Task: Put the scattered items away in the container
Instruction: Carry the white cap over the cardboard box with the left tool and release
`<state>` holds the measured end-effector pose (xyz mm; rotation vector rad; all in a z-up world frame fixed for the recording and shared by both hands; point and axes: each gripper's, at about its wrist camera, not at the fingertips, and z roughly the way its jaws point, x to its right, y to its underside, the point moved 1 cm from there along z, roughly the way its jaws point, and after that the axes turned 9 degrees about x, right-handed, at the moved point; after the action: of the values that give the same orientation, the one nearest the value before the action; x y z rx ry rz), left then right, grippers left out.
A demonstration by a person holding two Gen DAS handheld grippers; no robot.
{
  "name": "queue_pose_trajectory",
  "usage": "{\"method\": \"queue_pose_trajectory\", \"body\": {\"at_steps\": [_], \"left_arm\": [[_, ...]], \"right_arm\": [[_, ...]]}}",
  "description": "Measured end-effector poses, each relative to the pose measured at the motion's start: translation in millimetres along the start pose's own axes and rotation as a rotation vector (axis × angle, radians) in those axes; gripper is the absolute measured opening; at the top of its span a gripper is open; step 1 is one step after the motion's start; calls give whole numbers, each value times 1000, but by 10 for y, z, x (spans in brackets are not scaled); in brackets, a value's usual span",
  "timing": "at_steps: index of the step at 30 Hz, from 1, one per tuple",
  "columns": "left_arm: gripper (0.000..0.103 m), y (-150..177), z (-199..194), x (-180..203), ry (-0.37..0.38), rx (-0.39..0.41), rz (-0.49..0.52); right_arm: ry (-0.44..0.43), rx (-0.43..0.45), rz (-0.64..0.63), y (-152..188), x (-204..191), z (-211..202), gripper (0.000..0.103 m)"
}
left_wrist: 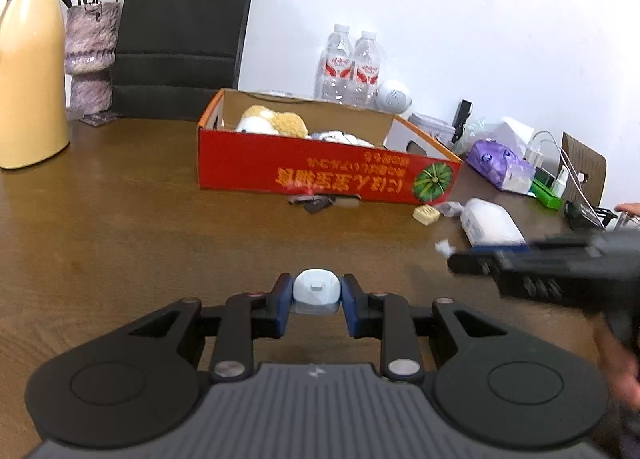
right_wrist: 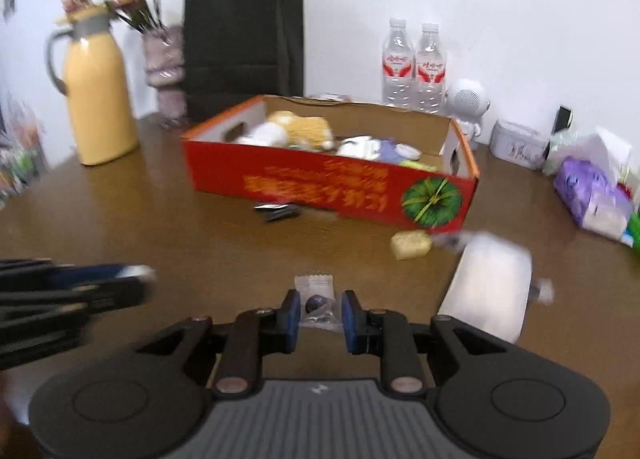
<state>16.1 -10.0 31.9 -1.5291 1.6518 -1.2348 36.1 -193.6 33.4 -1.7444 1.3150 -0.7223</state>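
A red cardboard box stands open on the brown table with plush toys and small items inside. My left gripper is shut on a small pale blue object and hovers over the table in front of the box. It shows blurred at the left of the right wrist view. My right gripper is shut on a clear-wrapped dark candy, to the right of the left one. A yellowish block, a white tissue pack and a dark wrapper lie loose near the box.
A yellow jug, a vase of flowers and a black paper bag stand at the back left. Two water bottles and a white speaker stand behind the box. A purple pack and clutter fill the right side.
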Motion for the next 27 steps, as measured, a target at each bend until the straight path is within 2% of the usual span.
{"method": "queue_pose_trajectory", "body": {"at_steps": [3, 5, 7, 10, 12, 15, 17, 20, 23, 24, 25, 26, 27], "left_arm": [[27, -14, -28, 103, 6, -2, 9], [27, -136, -3, 188, 35, -7, 38], [27, -405, 1, 239, 72, 14, 85], [27, -1019, 156, 165, 80, 48, 128], [27, -1388, 478, 72, 95, -10, 129], [27, -1730, 1183, -81, 106, -160, 82], [27, -1789, 1682, -173, 71, -259, 61], [27, -1695, 2246, -345, 36, -382, 18], [27, -1544, 2525, -461, -40, -434, 21], [31, -1509, 2571, -479, -50, -438, 21], [43, -1485, 2600, -497, -60, -442, 16], [50, -1466, 2614, -507, -62, -452, 14], [58, -1470, 2618, -511, -58, -452, 19]], "right_arm": [[-26, -4, 12, 81, -58, -163, 21], [-17, 25, 17, -17, -4, -226, 21], [-8, 80, 46, -243, 139, -283, 21], [0, 151, 79, -744, 419, -211, 21], [5, 141, 90, -1095, 577, -2, 21], [-9, 43, 146, -1582, 798, 542, 21], [-3, -67, 192, -1783, 901, 1003, 21], [27, -221, 215, -1832, 930, 1593, 21], [52, -321, 215, -1728, 930, 1957, 21], [59, -348, 211, -1679, 926, 2053, 21], [62, -376, 206, -1639, 922, 2139, 22], [68, -399, 210, -1611, 924, 2218, 22], [81, -414, 219, -1591, 933, 2264, 30]]}}
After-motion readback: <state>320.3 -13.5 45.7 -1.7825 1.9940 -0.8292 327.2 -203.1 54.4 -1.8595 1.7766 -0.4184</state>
